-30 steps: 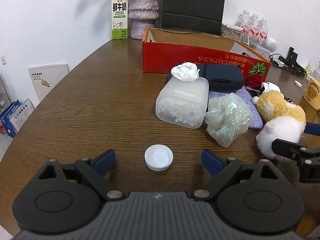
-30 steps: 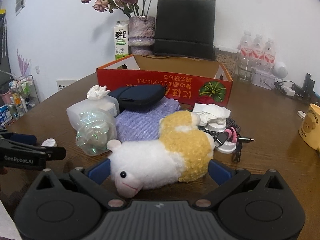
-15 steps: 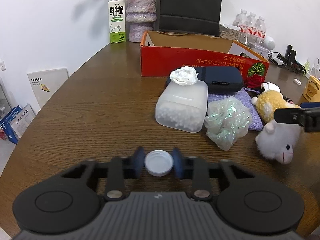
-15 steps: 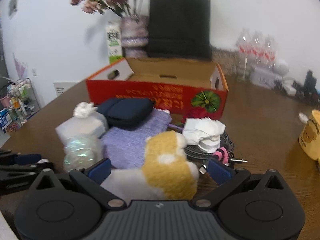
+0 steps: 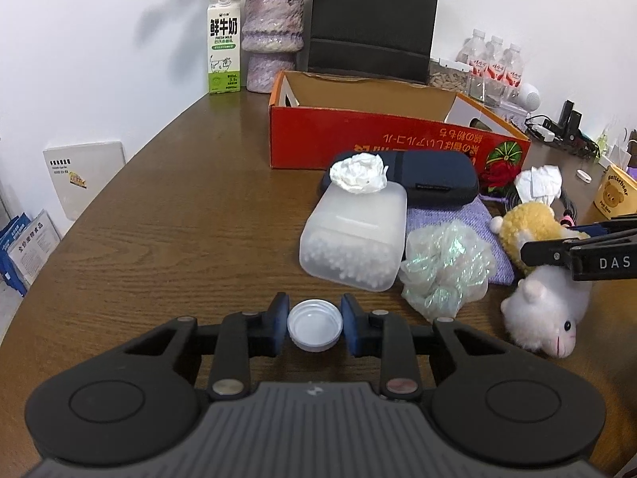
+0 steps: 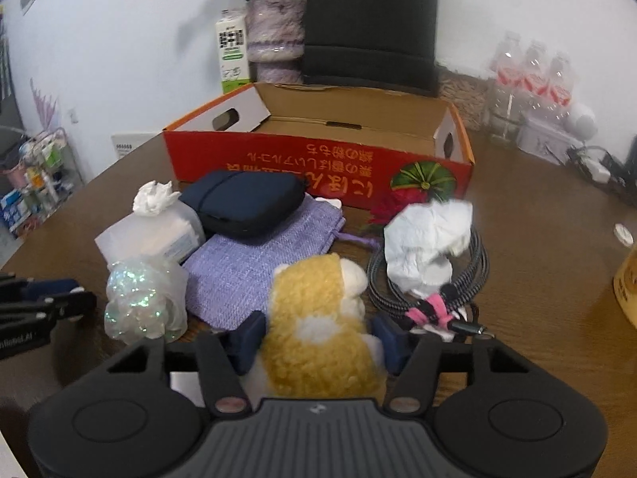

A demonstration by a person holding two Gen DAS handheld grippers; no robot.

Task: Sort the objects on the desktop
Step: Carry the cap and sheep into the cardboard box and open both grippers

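A white bottle cap (image 5: 314,324) lies open side up on the brown table (image 5: 179,239), and my left gripper (image 5: 314,330) is shut on it, a blue pad pressing each side. The yellow and white plush toy (image 6: 318,302) sits between the blue pads of my right gripper (image 6: 320,340). Its jaws are closing and both pads press into the fur. In the left wrist view the plush toy (image 5: 545,310) hangs head down under the right gripper's fingers (image 5: 557,253). The open red cardboard box (image 6: 318,159) stands behind the pile.
Between the grippers lie a translucent container (image 5: 354,239) topped by crumpled tissue, an iridescent bag (image 5: 446,275), a purple pouch (image 6: 254,263) and a navy case (image 6: 247,203). A coiled cable (image 6: 469,279) under tissue lies right. A milk carton (image 5: 224,44), vase, black bag and bottles line the back.
The left jaws closed onto the bottle cap. The right gripper moved forward over the plush toy and closed its wide jaws onto its yellow body, tipping the toy's head down.
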